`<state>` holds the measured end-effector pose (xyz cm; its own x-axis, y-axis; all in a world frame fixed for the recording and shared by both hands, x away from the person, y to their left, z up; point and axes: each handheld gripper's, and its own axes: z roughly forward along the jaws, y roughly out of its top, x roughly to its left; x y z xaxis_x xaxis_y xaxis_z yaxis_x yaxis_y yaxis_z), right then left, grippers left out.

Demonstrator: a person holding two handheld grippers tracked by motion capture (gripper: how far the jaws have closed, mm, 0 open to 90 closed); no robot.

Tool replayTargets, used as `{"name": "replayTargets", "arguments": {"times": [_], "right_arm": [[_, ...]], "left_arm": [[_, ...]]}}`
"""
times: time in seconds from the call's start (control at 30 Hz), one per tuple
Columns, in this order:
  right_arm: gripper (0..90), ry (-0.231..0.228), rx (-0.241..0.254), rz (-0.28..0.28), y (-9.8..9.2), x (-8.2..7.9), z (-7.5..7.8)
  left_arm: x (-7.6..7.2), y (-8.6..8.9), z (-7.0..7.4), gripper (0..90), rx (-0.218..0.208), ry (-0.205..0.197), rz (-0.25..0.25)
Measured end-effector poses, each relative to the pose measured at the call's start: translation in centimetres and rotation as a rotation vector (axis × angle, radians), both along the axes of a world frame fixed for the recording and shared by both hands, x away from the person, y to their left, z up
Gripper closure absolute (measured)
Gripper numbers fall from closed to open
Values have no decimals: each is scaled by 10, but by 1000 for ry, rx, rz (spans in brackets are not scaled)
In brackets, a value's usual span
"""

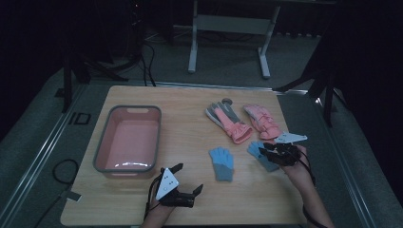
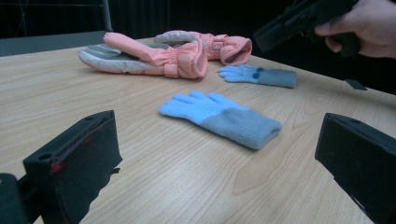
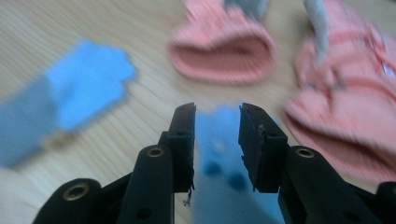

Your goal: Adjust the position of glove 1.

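Note:
Two blue knit gloves lie flat on the wooden table (image 1: pixel 190 118). One blue glove (image 1: pixel 221 161) (image 2: pixel 219 116) (image 3: pixel 79 88) rests mid-table. The other blue glove (image 1: pixel 254 149) (image 2: pixel 259 75) (image 3: pixel 217 140) lies to its right, just under my right gripper (image 1: pixel 263 154) (image 3: pixel 217 109). That gripper's jaws stand apart, and the glove shows through the gap between them without being pinched. From the left gripper view, the right gripper (image 2: pixel 264 37) hovers above the table in a hand. My left gripper (image 1: pixel 189 177) (image 2: pixel 219 140) sits near the front edge, wide open and empty, facing the gloves.
A pink-and-grey ski glove (image 1: pixel 228 121) (image 2: pixel 154 56) (image 3: pixel 222 51) and a pink ski glove (image 1: pixel 261 121) (image 2: pixel 219 44) (image 3: pixel 345 93) lie behind the blue ones. A pink basin (image 1: pixel 102 142) with a grey rim stands on the left. A metal frame (image 1: pixel 228 28) stands beyond the table.

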<state>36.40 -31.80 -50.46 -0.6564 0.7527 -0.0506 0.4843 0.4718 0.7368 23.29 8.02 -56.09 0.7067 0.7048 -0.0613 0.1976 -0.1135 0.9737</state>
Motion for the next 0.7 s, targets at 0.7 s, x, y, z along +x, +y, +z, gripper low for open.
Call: {"name": "replayTargets", "arguments": {"times": [0.7], "right_arm": [[860, 59, 123, -243, -5, -11, -37]], "left_arm": [[0, 0, 0, 0, -5, 2, -1]]}}
